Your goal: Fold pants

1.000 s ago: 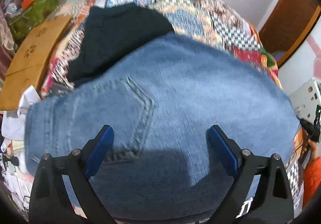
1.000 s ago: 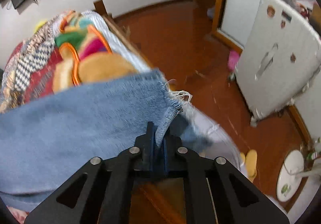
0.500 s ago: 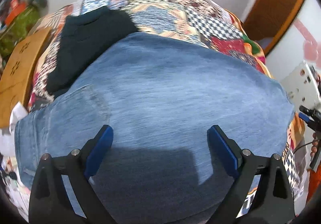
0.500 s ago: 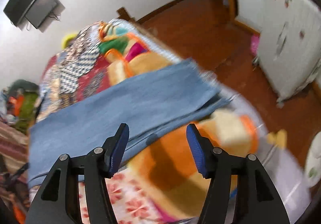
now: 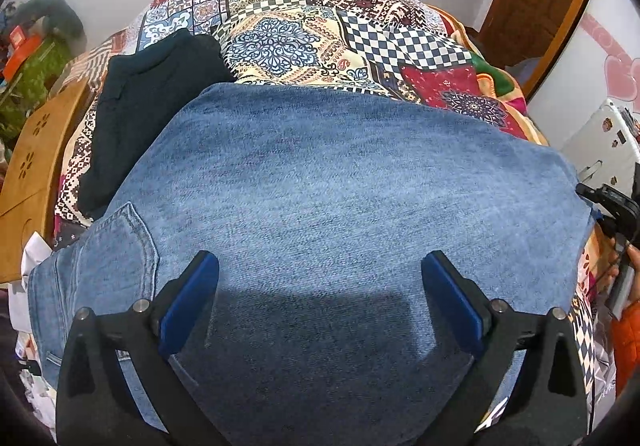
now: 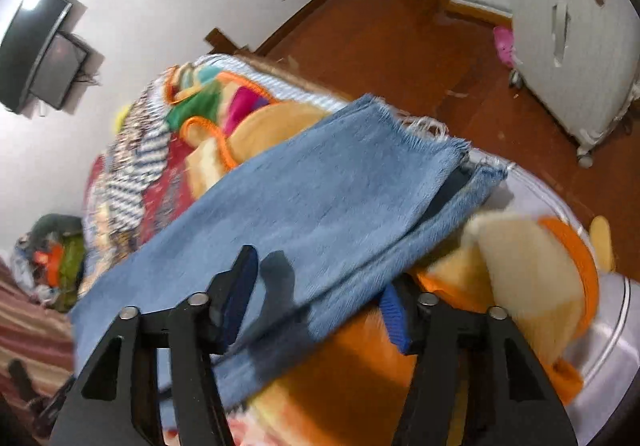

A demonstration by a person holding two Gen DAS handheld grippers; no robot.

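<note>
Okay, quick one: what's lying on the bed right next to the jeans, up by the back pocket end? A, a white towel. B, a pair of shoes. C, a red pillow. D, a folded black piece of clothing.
D: in the left wrist view a folded black garment lies on the patterned bedspread, its edge tucked against the jeans above the back pocket.

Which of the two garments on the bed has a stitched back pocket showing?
The blue jeans: their pocket shows at the left end, by the left claw. The black garment behind them is plain and dark, no pocket visible.
</note>
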